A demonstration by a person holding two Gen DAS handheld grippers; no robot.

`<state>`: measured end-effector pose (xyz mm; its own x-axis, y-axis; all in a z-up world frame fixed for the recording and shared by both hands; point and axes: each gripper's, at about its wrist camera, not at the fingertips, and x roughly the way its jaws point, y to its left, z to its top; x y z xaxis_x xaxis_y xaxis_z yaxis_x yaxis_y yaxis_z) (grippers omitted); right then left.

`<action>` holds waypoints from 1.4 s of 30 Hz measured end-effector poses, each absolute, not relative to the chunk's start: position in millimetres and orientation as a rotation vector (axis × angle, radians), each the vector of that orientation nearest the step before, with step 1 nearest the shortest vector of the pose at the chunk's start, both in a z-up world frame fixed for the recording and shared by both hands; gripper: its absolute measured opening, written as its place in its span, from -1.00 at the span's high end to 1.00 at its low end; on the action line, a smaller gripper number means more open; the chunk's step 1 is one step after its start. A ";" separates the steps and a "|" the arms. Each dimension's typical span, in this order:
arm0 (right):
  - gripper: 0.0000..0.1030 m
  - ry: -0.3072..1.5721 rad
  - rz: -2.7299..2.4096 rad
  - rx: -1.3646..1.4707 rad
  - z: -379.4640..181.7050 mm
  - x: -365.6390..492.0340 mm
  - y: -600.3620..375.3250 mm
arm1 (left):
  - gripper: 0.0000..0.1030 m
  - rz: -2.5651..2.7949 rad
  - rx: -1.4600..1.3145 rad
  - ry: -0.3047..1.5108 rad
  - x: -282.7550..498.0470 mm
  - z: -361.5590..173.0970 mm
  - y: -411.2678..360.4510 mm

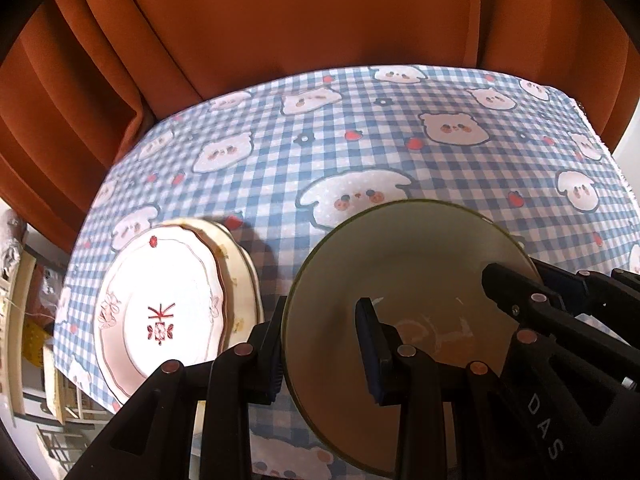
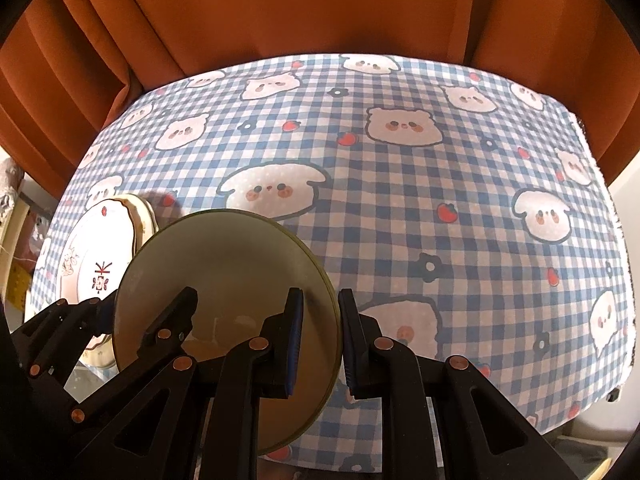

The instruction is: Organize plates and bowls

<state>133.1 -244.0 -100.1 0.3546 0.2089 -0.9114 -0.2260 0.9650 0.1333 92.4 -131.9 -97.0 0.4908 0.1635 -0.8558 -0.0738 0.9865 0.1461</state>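
Bowl (image 1: 404, 292): we hold it beside the plate stack (image 1: 168, 300).
Left hand-held gripper (image 1: 320, 344): clenched on bowl's left rim.
Right hand-held gripper (image 2: 320, 340): clenched on bowl's right rim.

Near-left corner crowded; far and right cloth open.

The bowl (image 2: 224, 280), straddled at its left rim by the left gripper (image 1: 320, 344) and at its right rim by the right gripper (image 2: 320, 336), fills the near-centre. Just beside it to the left sits the stack of plates (image 1: 160, 304), close to the left edge of the tablecloth (image 2: 460, 200); only a narrow lane runs between bowl and stack. Beyond the bowl and across the whole right side the cloth lies bare. The orange curtain (image 2: 300, 8) closes the far edge.
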 end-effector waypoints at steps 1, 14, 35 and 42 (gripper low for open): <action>0.59 1.169 0.287 -0.010 -100.6 133.3 -244.8 | 0.39 0.150 0.097 1.048 93.2 -97.1 -132.7; 0.59 1.169 0.303 0.034 -103.2 134.4 -249.4 | 0.09 0.106 0.044 1.066 92.2 -97.6 -130.6; -0.20 1.230 0.048 0.107 -95.5 114.7 -250.1 | -0.51 -0.229 -0.179 1.153 98.7 -122.8 -102.9; -0.20 1.227 0.005 0.123 -98.0 110.9 -259.2 | -0.44 -0.275 -0.235 1.157 99.5 -131.6 -104.0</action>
